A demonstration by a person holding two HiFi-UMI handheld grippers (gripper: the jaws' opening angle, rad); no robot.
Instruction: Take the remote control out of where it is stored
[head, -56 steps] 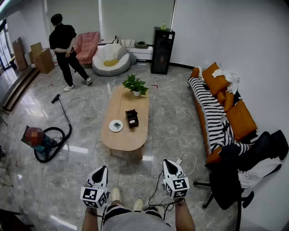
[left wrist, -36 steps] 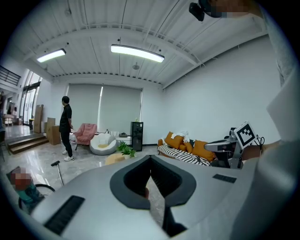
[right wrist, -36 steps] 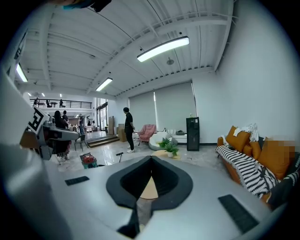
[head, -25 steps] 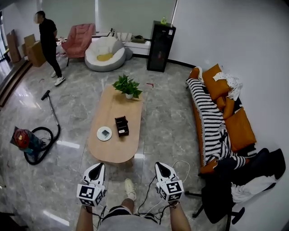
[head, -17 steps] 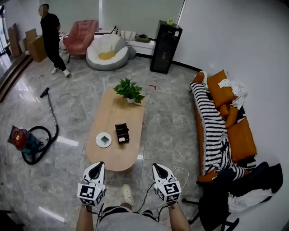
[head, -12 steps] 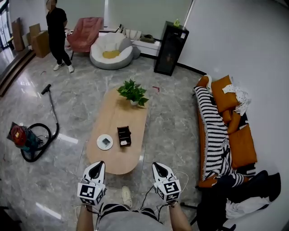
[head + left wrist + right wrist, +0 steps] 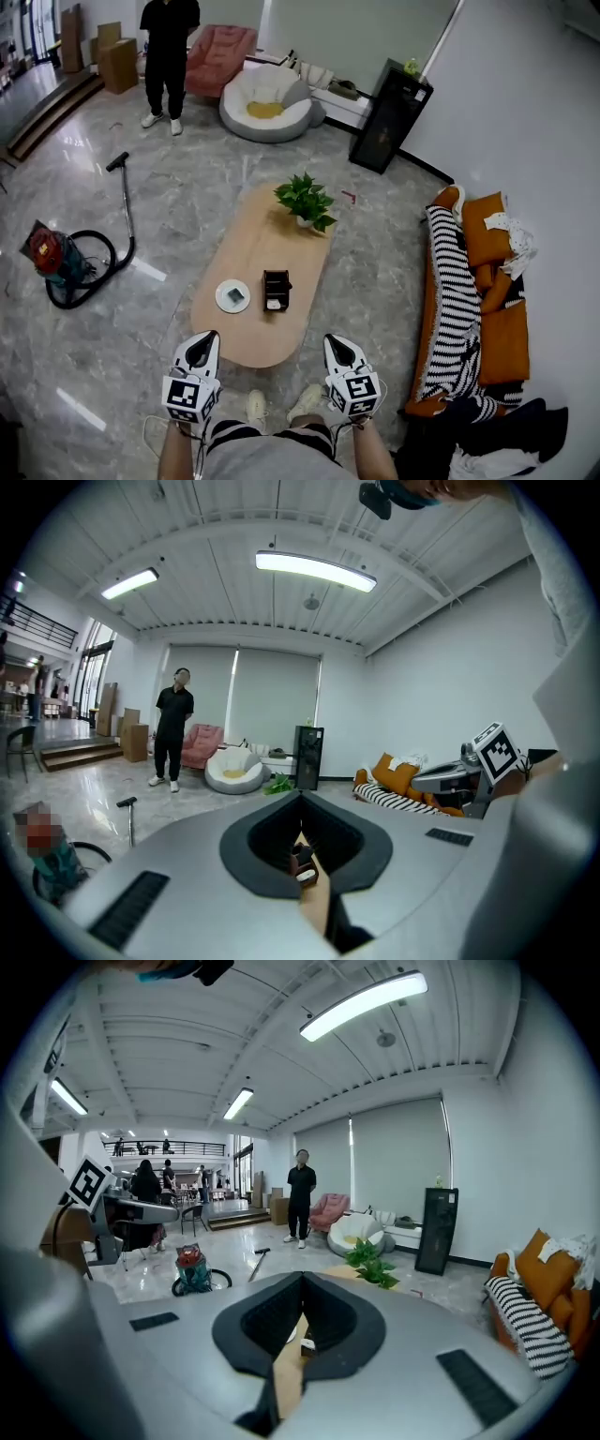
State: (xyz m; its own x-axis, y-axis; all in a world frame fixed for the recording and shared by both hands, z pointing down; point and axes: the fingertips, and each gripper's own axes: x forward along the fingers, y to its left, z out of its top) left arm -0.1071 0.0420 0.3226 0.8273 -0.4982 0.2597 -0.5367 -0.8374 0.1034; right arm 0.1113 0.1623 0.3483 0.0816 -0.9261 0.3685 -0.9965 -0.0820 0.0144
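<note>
A small dark open box (image 7: pixel 276 291) stands on the oval wooden coffee table (image 7: pixel 253 342), near its middle; something pale shows at the box's near end, and I cannot make out a remote. Both grippers hang side by side short of the table's near end, apart from the box. My left gripper (image 7: pixel 204 337) is shut and empty, and so is my right gripper (image 7: pixel 335 340). In the left gripper view the box (image 7: pixel 302 860) shows far off behind the shut jaws (image 7: pixel 300 797). In the right gripper view it (image 7: pixel 306 1345) sits below the shut tips (image 7: pixel 302 1277).
A round white dish (image 7: pixel 232 296) lies left of the box and a potted plant (image 7: pixel 306 200) stands at the table's far end. A vacuum cleaner (image 7: pixel 54 258) is on the floor at left, a striped orange sofa (image 7: pixel 469 291) at right. A person (image 7: pixel 170 52) stands far off.
The table has come nearer to the grippers and the view has swung. The person at the back has walked right. Both grippers stay shut, held the same way.
</note>
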